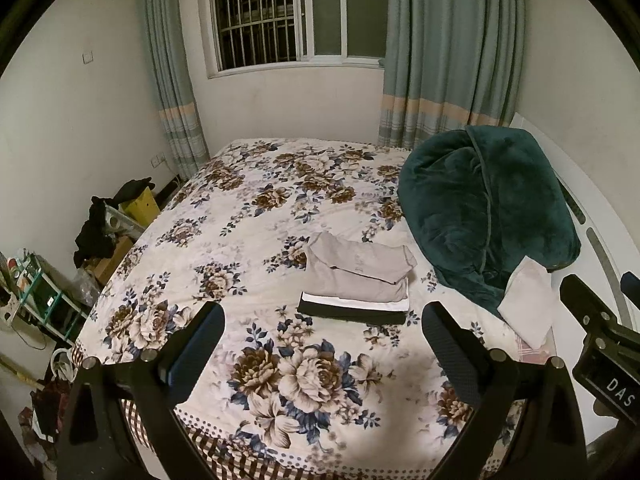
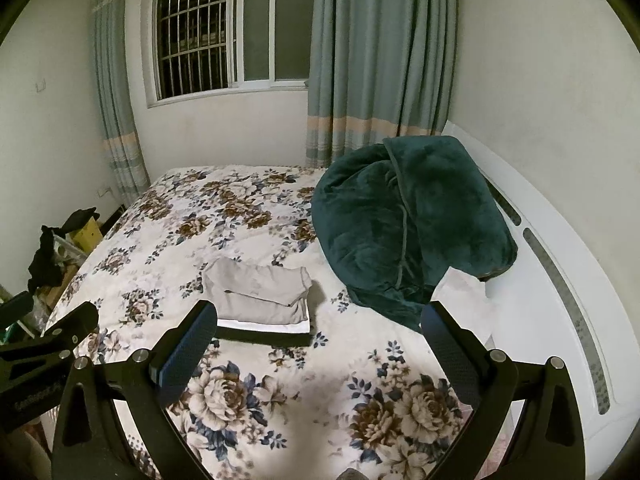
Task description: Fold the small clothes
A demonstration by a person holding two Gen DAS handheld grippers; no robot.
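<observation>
The folded clothes point(image 1: 354, 284) sit stacked on the bed point(image 1: 248, 216), just beside the green blanket point(image 1: 480, 208). Both the left gripper point(image 1: 322, 344) and right gripper point(image 2: 318, 344) hover with jaws wide apart, empty, likely because folding looks finished.

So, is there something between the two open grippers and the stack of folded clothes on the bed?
Nothing visible. Only bare floral bedspread lies between the left gripper, the right gripper and the folded clothes. The green blanket sits off to the right.

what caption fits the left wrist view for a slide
Open left claw hovers before a stack of folded clothes on the floral bed.
</observation>
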